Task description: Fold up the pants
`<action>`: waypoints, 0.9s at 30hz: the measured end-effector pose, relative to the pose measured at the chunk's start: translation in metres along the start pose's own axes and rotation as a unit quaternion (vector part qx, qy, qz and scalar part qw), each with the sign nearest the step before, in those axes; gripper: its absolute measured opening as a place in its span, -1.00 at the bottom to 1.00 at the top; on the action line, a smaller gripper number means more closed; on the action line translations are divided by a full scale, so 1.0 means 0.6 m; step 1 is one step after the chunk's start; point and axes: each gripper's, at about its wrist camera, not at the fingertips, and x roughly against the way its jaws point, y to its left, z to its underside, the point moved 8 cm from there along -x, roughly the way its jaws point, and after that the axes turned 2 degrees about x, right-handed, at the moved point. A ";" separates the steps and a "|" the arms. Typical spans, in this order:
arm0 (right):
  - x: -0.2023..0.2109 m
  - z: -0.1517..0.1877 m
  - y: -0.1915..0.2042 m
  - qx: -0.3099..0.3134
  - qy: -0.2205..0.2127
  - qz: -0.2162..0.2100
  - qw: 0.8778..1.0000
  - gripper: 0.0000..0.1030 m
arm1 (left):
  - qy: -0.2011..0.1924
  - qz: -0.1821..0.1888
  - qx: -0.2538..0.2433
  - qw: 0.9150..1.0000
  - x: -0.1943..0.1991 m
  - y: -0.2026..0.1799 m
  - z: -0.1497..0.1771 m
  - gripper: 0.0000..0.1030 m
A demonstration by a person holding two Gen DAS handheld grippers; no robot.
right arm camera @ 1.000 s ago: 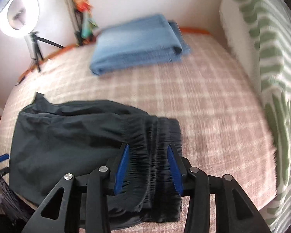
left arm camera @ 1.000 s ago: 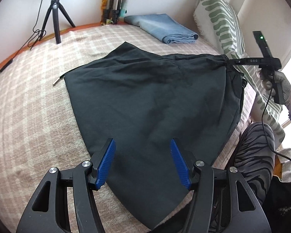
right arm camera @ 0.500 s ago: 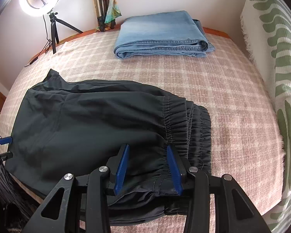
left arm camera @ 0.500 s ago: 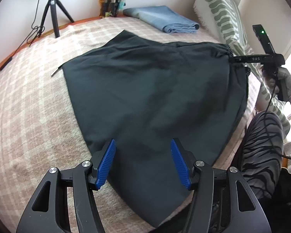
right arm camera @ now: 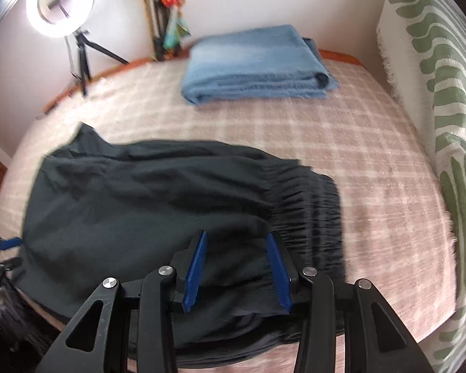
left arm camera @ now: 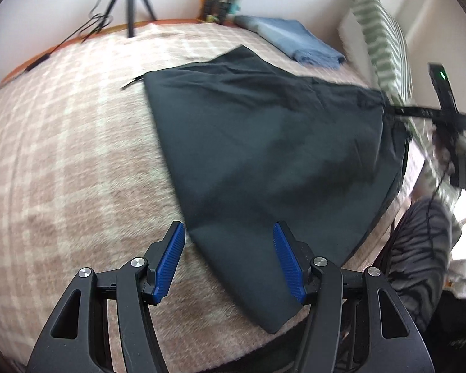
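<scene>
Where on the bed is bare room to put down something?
Free: blanket left of the black pants; the strip between pants and folded blue jeans; the patch between waistband and striped pillow. Crowded: near edge, under both grippers.

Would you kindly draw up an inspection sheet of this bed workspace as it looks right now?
Surface: pink plaid blanket covering the bed.
Job's things: black pants spread flat, elastic waistband toward the green-patterned cushion.
Clutter: folded blue jeans at the far edge.
Grippers: left claw open above the pants' hem end; right claw astride fabric near the waistband, grip cannot be told.
Cables: black cable hanging from the right claw's handle; another on the blanket by the tripod.
Surroundings: lit ring light, white wall.
</scene>
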 end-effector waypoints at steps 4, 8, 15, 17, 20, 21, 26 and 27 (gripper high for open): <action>0.026 -0.016 0.060 0.018 -0.022 -0.030 0.999 -0.19 | -0.001 0.022 0.041 0.999 0.003 0.009 0.013 0.13; 0.045 -0.036 0.143 0.053 -0.037 -0.064 0.996 -0.05 | -0.004 0.029 0.051 0.998 0.004 0.007 0.026 0.13; 0.046 -0.063 0.318 0.119 -0.043 -0.132 0.983 0.25 | -0.027 0.059 0.098 0.993 0.009 0.014 0.032 0.13; 0.037 -0.069 0.363 0.133 -0.040 -0.139 0.980 0.35 | -0.032 0.064 0.103 0.992 0.011 0.015 0.032 0.13; 0.017 -0.076 0.427 0.153 -0.027 -0.155 0.976 0.36 | -0.036 0.069 0.106 0.991 0.013 0.013 0.034 0.10; 0.008 -0.078 0.447 0.160 -0.021 -0.160 0.974 0.35 | -0.038 0.070 0.105 0.991 0.013 0.012 0.033 0.09; -0.044 -0.083 0.525 0.156 0.019 -0.181 0.971 0.35 | -0.047 0.096 0.117 0.987 0.017 0.005 0.038 0.07; -0.053 -0.084 0.534 0.153 0.028 -0.185 0.971 0.34 | -0.049 0.101 0.120 0.986 0.019 0.003 0.039 0.05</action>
